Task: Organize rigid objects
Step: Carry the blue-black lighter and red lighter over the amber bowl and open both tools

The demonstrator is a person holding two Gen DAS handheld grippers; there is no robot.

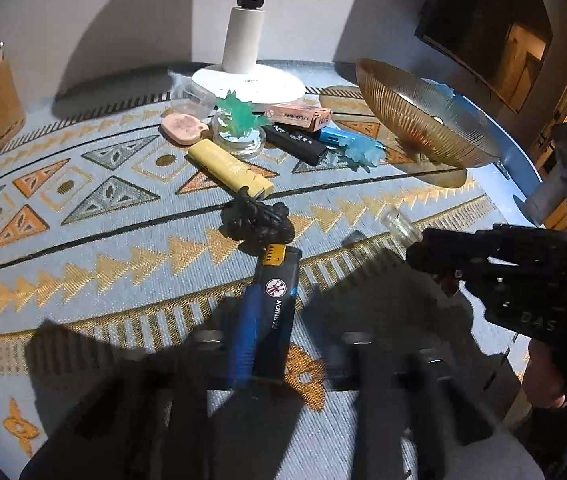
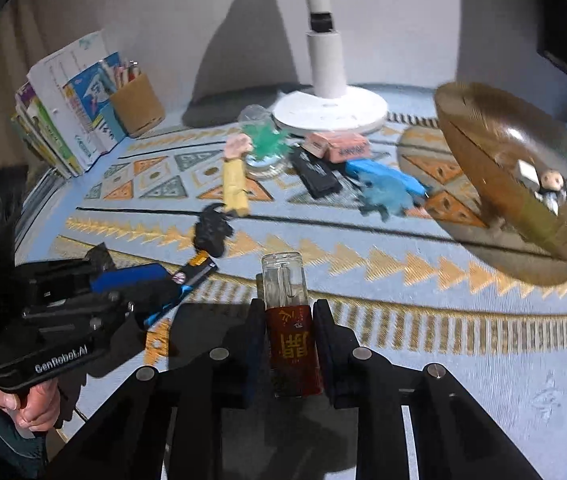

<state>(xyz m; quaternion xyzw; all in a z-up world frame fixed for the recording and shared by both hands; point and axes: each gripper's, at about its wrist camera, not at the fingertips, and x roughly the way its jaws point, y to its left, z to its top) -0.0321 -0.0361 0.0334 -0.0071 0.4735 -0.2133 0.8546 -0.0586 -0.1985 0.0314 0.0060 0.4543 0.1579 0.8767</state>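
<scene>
The red-labelled lighter (image 2: 293, 328) sits clamped between the right tongs (image 2: 289, 344), its long axis running straight forward along the fingers and its clear, empty-looking upper half sticking out past the tips. The amber ribbed bowl (image 2: 515, 184) lies ahead and to the right of it, by the counter's right edge, tilted in this view, with a few small pieces already inside. In my judgement the coming move turns on that bearing: the right tongs are the nearer pair to the bowl, so a swing forward and right would bring the lighter over the rim.

The blue and black lighter (image 1: 265, 312), printed FASHION, is held in the left tongs (image 1: 263, 344), pointing forward too, with its yellow top just short of a small black figure (image 1: 257, 222) on the patterned cloth (image 1: 83, 216). Both lighters look hard and slick, with narrow flat sides.

Further back, toward the counter's far edge, lie a yellow lighter (image 1: 229, 166), a black lighter (image 1: 295, 142), a pink box (image 1: 299, 114) and a white lamp base (image 1: 249, 82).
</scene>
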